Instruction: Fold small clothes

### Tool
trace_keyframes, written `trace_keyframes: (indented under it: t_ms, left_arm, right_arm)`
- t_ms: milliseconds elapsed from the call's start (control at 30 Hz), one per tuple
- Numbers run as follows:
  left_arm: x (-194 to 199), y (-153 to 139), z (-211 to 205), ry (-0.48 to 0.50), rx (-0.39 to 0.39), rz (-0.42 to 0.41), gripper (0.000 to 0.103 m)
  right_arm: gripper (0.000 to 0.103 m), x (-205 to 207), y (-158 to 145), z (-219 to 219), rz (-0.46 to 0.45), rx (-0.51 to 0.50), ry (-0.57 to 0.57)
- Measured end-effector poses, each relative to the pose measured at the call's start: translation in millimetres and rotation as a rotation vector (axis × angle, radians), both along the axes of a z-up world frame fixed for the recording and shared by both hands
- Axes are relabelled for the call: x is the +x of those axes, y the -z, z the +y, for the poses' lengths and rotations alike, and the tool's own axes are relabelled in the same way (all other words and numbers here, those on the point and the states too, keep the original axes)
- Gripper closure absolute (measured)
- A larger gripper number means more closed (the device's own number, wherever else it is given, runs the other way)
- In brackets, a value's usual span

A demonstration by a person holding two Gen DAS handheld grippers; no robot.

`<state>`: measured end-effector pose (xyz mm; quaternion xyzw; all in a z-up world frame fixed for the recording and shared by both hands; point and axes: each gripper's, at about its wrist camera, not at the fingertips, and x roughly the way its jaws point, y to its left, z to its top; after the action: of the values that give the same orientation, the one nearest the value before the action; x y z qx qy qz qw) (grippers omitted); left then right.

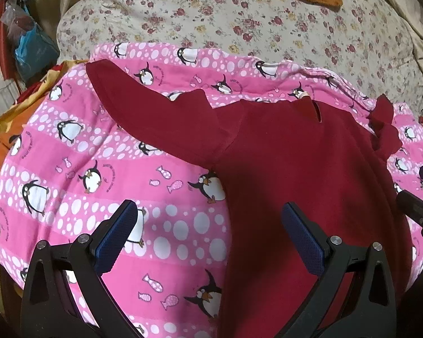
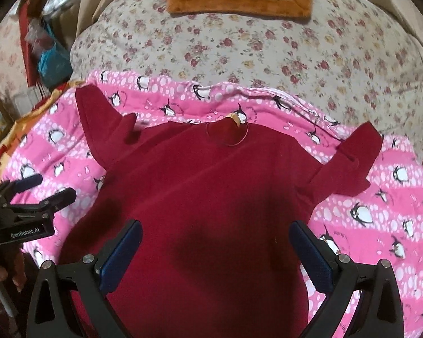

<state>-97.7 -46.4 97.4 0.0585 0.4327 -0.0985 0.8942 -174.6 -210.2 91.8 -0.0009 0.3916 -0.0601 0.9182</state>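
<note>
While a red top (image 2: 200,197) is spread flat on a penguin blanket (image 2: 380,219), the left gripper (image 1: 208,236) and right gripper (image 2: 215,256) are held wide open, empty.

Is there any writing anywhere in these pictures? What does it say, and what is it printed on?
"GenRobot.AI": white letters on the black body of the left claw, seen in the right wrist view.
Small curved dark lettering beside the penguins on the pink blanket: too small and blurred to read.
No writing shows on the red top, the floral quilt or the orange mat.
</note>
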Motion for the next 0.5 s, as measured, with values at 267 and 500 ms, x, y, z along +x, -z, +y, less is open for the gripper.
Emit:
trace_keyframes:
  t_ms: [267, 500]
  left_arm:
    - [3.2, 3.8, -1.2, -0.009, -0.010, -0.002, 0.001]
    - [5.9, 6.9, -6.8, -0.003, -0.014, 0.001, 0.001]
  right_arm:
    - [0.000, 9.0, 12.1, 0.5, -0.006, -0.001, 0.035]
    - [0.000, 14.5, 17.7, -3.4, -0.004, 0.011, 0.068]
